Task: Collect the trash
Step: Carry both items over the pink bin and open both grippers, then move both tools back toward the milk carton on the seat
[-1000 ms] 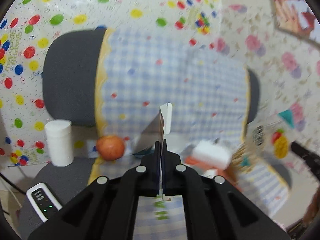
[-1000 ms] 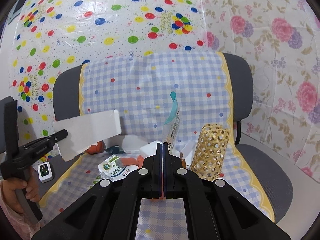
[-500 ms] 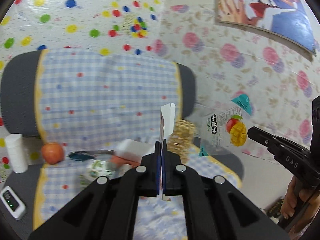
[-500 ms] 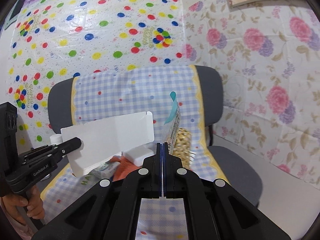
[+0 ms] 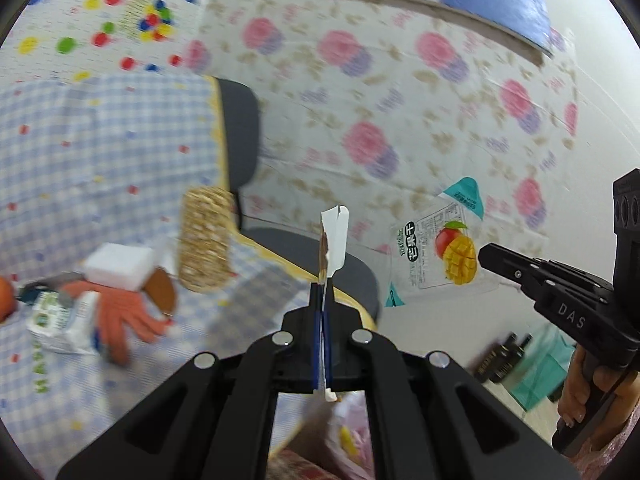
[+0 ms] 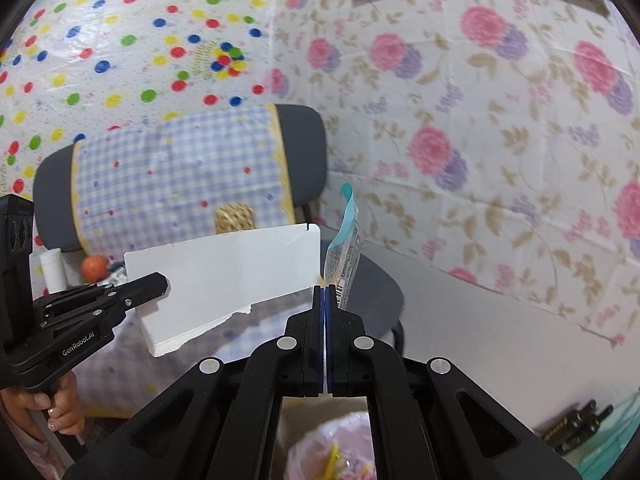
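My left gripper (image 5: pixel 321 292) is shut on a flat white cardboard piece (image 5: pixel 334 242), seen edge-on here and broadside in the right wrist view (image 6: pixel 228 284). My right gripper (image 6: pixel 325 294) is shut on a clear mango snack packet (image 6: pixel 344 252), which also shows in the left wrist view (image 5: pixel 438 248). Both are held in the air to the right of the chair seat (image 5: pixel 240 280). A pink-lined trash bag (image 6: pixel 336 452) lies below the grippers, also at the bottom of the left wrist view (image 5: pixel 352 436).
On the checked chair cover lie a gold mesh cylinder (image 5: pixel 204 240), a white block (image 5: pixel 120 266), an orange glove (image 5: pixel 120 316), a small printed packet (image 5: pixel 56 320), an orange fruit (image 6: pixel 94 268) and a white bottle (image 6: pixel 52 270). Dark bottles (image 6: pixel 576 424) stand on the floor by the wall.
Both grippers have swung right, away from the chair back toward the floral wall, still holding their items. The trash bag has come into view below them.
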A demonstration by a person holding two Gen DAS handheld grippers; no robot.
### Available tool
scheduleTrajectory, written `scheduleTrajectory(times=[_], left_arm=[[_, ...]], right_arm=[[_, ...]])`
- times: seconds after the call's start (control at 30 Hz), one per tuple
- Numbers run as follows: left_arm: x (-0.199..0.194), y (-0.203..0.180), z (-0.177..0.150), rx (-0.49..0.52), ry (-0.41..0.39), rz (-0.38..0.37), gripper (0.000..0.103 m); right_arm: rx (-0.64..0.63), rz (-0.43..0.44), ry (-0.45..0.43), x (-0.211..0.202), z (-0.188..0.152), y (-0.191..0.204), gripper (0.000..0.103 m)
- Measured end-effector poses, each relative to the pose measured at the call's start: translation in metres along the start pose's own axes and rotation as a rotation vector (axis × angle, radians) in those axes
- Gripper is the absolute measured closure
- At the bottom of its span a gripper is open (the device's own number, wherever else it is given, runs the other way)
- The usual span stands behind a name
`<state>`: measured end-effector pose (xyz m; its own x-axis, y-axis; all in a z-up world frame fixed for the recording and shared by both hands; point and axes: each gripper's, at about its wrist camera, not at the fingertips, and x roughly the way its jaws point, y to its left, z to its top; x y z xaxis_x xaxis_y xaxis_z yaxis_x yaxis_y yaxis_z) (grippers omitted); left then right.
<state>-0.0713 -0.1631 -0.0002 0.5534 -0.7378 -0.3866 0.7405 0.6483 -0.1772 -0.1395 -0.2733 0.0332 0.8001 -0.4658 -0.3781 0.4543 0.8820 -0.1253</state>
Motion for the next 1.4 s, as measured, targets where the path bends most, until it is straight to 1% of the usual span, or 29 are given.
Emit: scheduleTrajectory(times=[0.03, 0.23, 0.37, 0.47, 0.67, 0.73, 0.8, 0.87, 0.9, 0.93, 0.97, 1.0, 1.1, 1.3, 1.4], left_arm=[[0.006, -0.006, -0.005, 0.003, 0.021, -0.023, 0.103], [0.034, -0.034, -0.032, 0.032, 0.144, -0.105, 0.103], [0.051, -0.045, -0.046, 0.051, 0.224, -0.126, 0.103], [0.06, -0.052, -0.053, 0.066, 0.255, -0.124, 0.103], [0.076, -0.062, -0.06, 0.084, 0.315, -0.143, 0.103], [0.082, -0.067, -0.061, 0.089, 0.329, -0.151, 0.103], [0.085, -0.07, -0.061, 0.093, 0.34, -0.156, 0.103], [0.088, -0.072, -0.061, 0.092, 0.344, -0.166, 0.098], [0.089, -0.072, -0.06, 0.09, 0.344, -0.166, 0.088], [0.088, -0.07, -0.059, 0.083, 0.336, -0.163, 0.075], [0.087, -0.068, -0.058, 0.078, 0.328, -0.158, 0.069], [0.085, -0.065, -0.056, 0.074, 0.316, -0.149, 0.066], [0.081, -0.056, -0.049, 0.065, 0.291, -0.12, 0.066], [0.067, -0.029, -0.029, 0.039, 0.223, -0.022, 0.066], [0.06, -0.016, -0.021, 0.028, 0.196, 0.028, 0.066]], right_arm=[[0.005, -0.01, 0.012, -0.001, -0.004, -0.004, 0.102], [0.04, -0.064, 0.092, -0.01, -0.032, -0.025, 0.102], [0.074, -0.09, 0.15, -0.011, -0.053, -0.039, 0.102], [0.114, -0.098, 0.181, -0.009, -0.065, -0.05, 0.102], [0.139, -0.099, 0.252, 0.006, -0.083, -0.059, 0.101], [0.146, -0.1, 0.271, 0.01, -0.088, -0.062, 0.097], [0.149, -0.102, 0.283, 0.013, -0.09, -0.064, 0.097], [0.16, -0.106, 0.292, 0.015, -0.093, -0.067, 0.096], [0.164, -0.108, 0.295, 0.016, -0.094, -0.069, 0.095], [0.166, -0.107, 0.301, 0.017, -0.094, -0.07, 0.091], [0.168, -0.109, 0.298, 0.017, -0.094, -0.07, 0.088], [0.168, -0.108, 0.292, 0.016, -0.093, -0.07, 0.086], [0.172, -0.108, 0.264, 0.014, -0.085, -0.07, 0.084], [0.166, -0.097, 0.162, 0.01, -0.054, -0.061, 0.083], [0.153, -0.077, 0.138, 0.016, -0.04, -0.053, 0.082]])
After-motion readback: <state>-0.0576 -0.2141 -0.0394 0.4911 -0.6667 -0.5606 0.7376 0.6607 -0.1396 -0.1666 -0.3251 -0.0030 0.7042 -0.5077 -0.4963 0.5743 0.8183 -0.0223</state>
